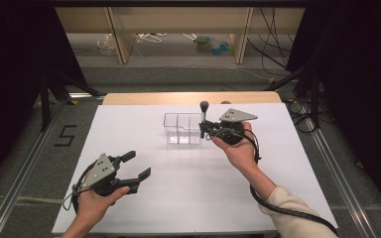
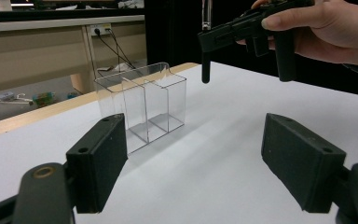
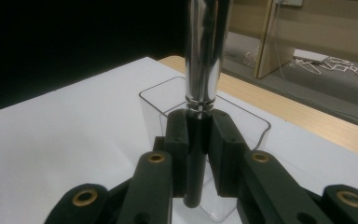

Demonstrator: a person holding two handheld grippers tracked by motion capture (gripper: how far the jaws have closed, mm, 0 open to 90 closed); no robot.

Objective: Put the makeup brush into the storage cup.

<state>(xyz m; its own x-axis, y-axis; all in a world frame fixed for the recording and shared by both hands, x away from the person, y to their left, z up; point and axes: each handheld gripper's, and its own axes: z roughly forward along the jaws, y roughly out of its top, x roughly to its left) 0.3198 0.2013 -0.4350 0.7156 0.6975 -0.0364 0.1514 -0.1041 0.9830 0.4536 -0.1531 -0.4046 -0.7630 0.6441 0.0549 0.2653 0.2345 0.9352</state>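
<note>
Brush (image 1: pixel 204 115) upright, clamped in right claw (image 1: pixel 203 130) | clear 2-compartment box (image 1: pixel 182 129) just beside (nothing between) | left claw (image 1: pixel 138 165) apart.

a black "5" (image 1: pixel 66 135) is marked on the grey floor left of the table.

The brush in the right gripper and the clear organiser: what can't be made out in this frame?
- Brush: its head is cut off by the top edge in the right gripper view, and too small in the high view to tell the bristles.
- Clear organiser: in the right gripper view the right gripper, shut on the brush handle, covers its front.
- Left gripper: open above the table; the person's hand hides its rear.
</note>
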